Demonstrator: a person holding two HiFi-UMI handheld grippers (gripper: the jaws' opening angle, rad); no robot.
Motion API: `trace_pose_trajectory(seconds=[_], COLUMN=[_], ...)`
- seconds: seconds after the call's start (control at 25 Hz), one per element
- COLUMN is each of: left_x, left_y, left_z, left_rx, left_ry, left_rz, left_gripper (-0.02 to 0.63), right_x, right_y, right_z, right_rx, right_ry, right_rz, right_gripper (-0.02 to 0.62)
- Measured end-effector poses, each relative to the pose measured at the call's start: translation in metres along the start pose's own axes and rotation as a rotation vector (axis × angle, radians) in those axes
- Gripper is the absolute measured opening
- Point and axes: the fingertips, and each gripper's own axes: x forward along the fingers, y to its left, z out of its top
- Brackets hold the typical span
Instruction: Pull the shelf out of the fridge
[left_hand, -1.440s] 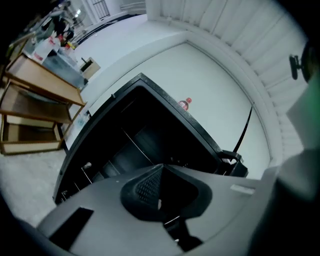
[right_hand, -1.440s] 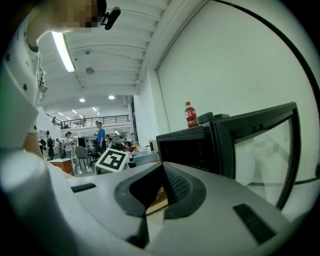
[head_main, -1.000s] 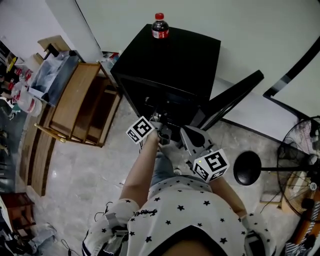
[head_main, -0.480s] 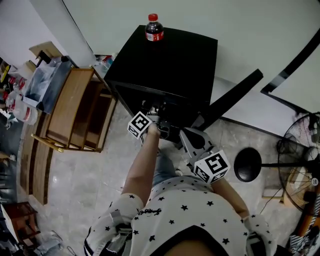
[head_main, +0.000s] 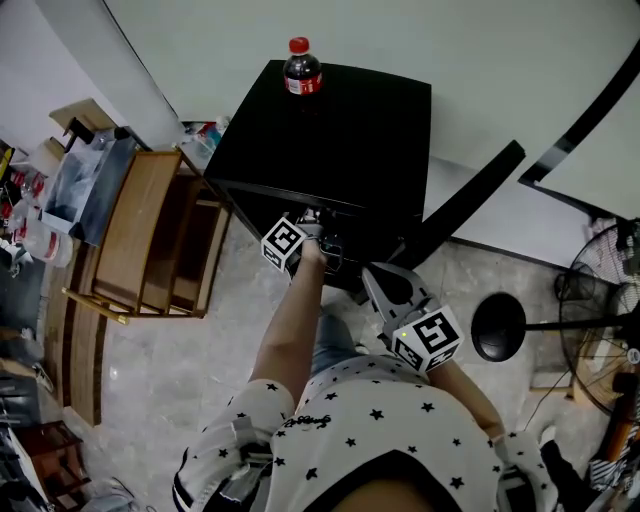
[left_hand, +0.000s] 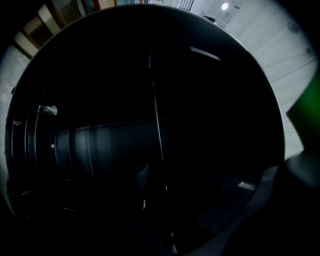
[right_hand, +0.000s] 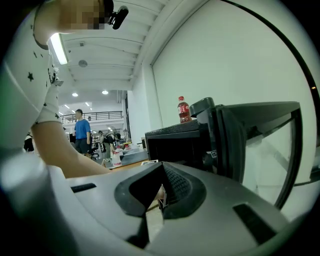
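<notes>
Shelf (left_hand: 156, 125): inside the black fridge (head_main: 350, 130), visible only as thin pale lines in the very dark left gripper view. Fridge door (head_main: 465, 200) stands open, swung to the right. Left gripper (head_main: 318, 243) reaches into the fridge's open front. Its view is too dark to tell how the jaws stand or whether they hold anything. Right gripper (right_hand: 159, 194) hangs outside, near the door, jaws closed together, empty. Cola bottle (head_main: 301, 68) upright on the fridge top.
</notes>
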Motion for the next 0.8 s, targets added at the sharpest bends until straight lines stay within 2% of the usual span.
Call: trace_pose_trajectory(seconds=[0.2, 0.32, 0.6, 0.8], left_x=[0.0089, 0.0112, 0.0113, 0.0023], left_y=[0.0035, 0.0015, 0.0019, 0.0008], left_z=[0.0022, 0.0007, -0.0001, -0.0004], left_rx=[-0.013, 0.009, -0.03, -0.028], left_ry=[-0.003, 0.008, 0.011, 0.004], left_rz=[0.019, 0.03, 0.039, 0.032], left_gripper=[0.148, 0.056, 0.041, 0.04], right_x=[0.0009, 0.0006, 0.0016, 0.0], right_y=[0.0004, 0.0006, 0.0056, 0.0091], right_z=[-0.0031, -0.0045, -0.0051, -0.0053], right_rx=[-0.004, -0.005, -0.011, -0.015], right_ry=[0.011, 0.013, 0.017, 0.015], right_rz=[-0.002, -0.004, 0.012, 0.025], right_gripper=[-0.006, -0.006, -0.006, -0.006])
